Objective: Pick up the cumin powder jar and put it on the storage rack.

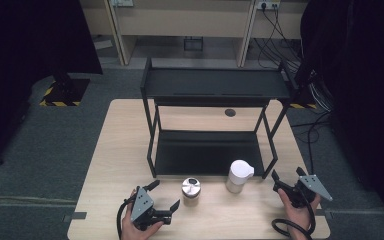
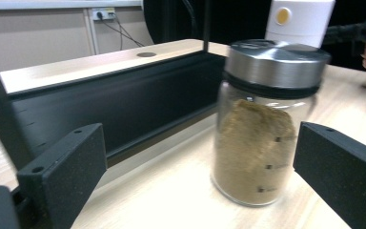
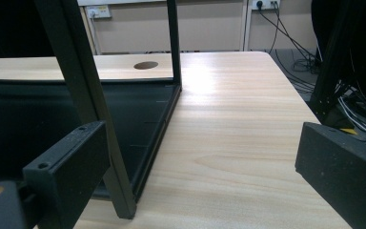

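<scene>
Spread wide beside glass jar (image 1: 190, 191), left gripper (image 1: 163, 196), gripping nothing. Likewise spread, right gripper (image 1: 286, 178), near table's (image 1: 110, 150) right edge, well clear of white bottle (image 1: 239, 176).

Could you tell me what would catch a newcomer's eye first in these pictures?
Probably the black two-tier rack at the middle of the table. In front of it stand a steel-lidded glass jar of brown powder and a white bottle. The jar sits just ahead of the open left gripper.
</scene>
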A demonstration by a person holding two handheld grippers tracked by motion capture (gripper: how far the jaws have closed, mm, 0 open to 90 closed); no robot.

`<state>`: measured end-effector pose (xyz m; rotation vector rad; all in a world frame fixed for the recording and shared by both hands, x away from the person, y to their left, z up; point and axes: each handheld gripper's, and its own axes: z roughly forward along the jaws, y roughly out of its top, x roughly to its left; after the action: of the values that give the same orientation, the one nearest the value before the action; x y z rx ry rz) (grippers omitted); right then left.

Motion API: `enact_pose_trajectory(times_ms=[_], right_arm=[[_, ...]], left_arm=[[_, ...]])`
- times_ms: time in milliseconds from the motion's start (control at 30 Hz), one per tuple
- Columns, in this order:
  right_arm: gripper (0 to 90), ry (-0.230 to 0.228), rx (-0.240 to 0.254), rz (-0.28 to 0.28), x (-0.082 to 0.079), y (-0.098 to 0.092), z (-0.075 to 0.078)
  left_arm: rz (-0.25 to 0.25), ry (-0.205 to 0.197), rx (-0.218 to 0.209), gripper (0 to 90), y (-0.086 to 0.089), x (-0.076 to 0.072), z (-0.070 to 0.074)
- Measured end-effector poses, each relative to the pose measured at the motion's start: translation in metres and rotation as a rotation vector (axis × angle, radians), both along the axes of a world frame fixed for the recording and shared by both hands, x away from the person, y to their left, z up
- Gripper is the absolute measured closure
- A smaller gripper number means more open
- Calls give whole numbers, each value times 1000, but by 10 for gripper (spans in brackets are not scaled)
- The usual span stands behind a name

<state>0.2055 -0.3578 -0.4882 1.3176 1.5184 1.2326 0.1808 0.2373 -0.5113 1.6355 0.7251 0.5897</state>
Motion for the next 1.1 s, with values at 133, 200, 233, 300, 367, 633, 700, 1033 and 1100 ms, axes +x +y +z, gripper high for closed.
enact_pose_trajectory(times_ms=[133,200,233,300,367,633,700,1033,1100], right_arm=[[45,3,5,-2,0,0,0],[45,3,4,-2,0,0,0],[45,2,4,-2,0,0,0],[45,3,5,-2,0,0,0],[45,3,6,-2,0,0,0],[45,6,-4,-2,1,1,1],[45,6,-3,-3,1,1,1],[45,4,-3,-2,1,1,1],[45,4,-4,-2,1,1,1]], left_arm=[[-21,-4,8,24,-3,0,1],[-25,-5,9,23,-4,1,1],[-28,-6,6,19,-4,1,0],[-33,-7,9,18,-5,1,0],[-44,-7,12,15,-6,2,1],[-55,3,46,6,-15,8,6],[-56,4,53,6,-18,9,7],[-81,4,91,18,-39,17,11],[-79,6,96,21,-43,19,12]])
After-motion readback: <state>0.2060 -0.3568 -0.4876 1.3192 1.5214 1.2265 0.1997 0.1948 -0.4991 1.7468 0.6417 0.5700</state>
